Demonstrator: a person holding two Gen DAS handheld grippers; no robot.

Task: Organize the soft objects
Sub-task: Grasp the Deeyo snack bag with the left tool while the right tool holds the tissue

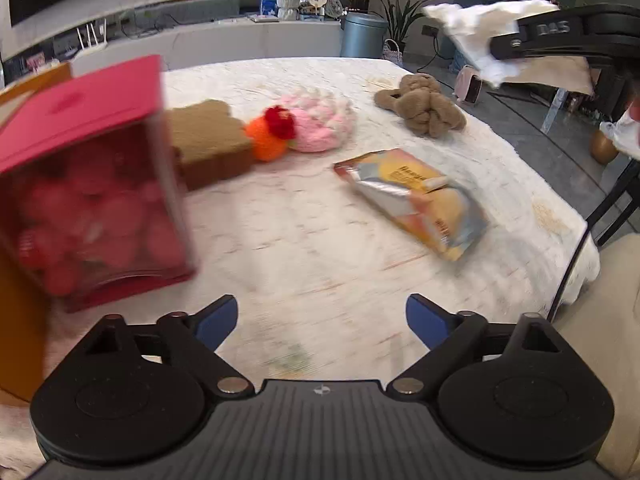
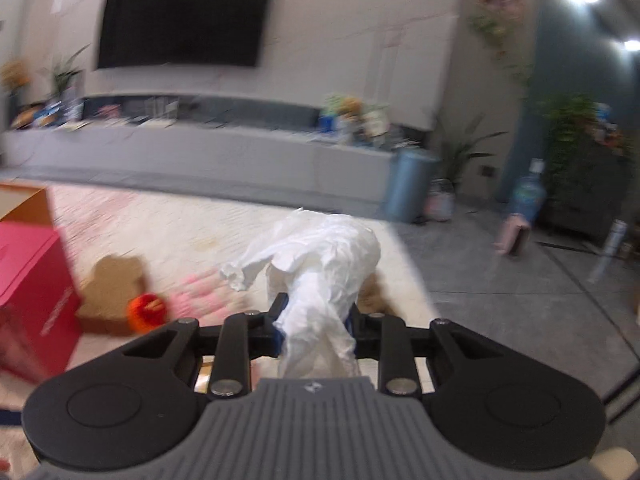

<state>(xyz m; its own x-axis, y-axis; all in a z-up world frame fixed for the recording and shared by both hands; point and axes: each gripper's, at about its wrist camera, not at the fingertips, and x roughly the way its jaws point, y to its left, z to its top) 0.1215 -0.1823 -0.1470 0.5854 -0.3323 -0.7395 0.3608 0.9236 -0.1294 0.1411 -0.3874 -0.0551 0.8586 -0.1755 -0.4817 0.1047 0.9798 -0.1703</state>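
Right gripper (image 2: pixel 316 326) clenched on white cloth (image 2: pixel 320 256), raised above table (image 1: pixel 300 220). Left gripper (image 1: pixel 322 320) released, empty. Red box (image 1: pixel 92 184) at nine o'clock.

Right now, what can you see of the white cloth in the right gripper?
The white cloth is thin, crumpled and wrinkled, like light fabric or tissue. The right gripper has its jaws closed on its bunched lower part; the rest billows forward, one loose corner trailing left. It hangs in the air above the table, touching nothing else.

pale wall with black tv (image 2: pixel 184 16), long grey console (image 2: pixel 200 152), grey floor (image 2: pixel 520 300), potted plants (image 1: pixel 404 12)
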